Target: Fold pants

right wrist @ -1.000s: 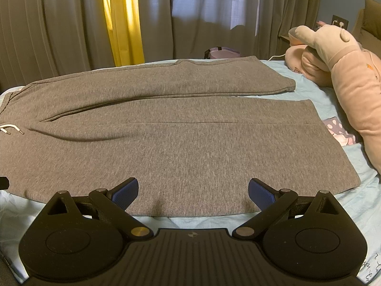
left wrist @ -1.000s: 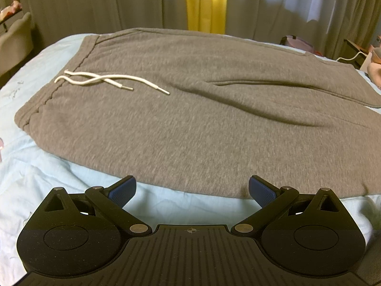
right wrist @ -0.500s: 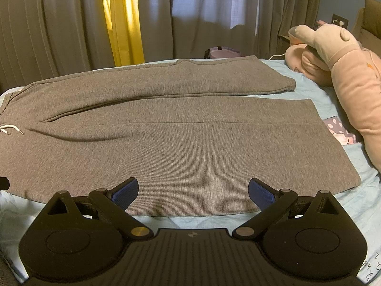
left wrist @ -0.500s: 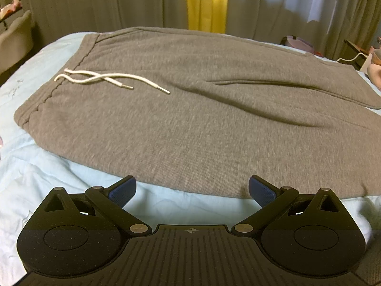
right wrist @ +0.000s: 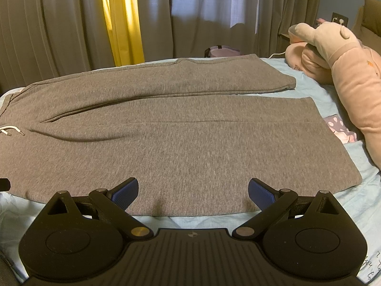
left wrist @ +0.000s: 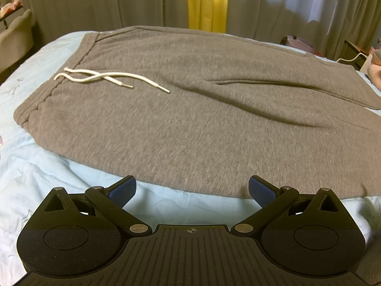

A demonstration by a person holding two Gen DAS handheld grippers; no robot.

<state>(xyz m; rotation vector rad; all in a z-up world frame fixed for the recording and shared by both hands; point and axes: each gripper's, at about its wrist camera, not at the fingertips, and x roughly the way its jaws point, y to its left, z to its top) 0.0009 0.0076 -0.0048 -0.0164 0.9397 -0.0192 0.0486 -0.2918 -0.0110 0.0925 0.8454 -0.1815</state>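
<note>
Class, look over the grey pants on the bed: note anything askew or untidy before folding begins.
The pants lie flat, but the far leg angles away from the near one, and a crease runs from the crotch. The white drawstring trails loose across the front. Both grippers, left and right, are open.

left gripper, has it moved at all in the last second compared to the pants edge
Barely. The left gripper stays open just short of the near edge of the pants; the drawstring and waistband sit almost where they did, so at most a slight drift.
</note>
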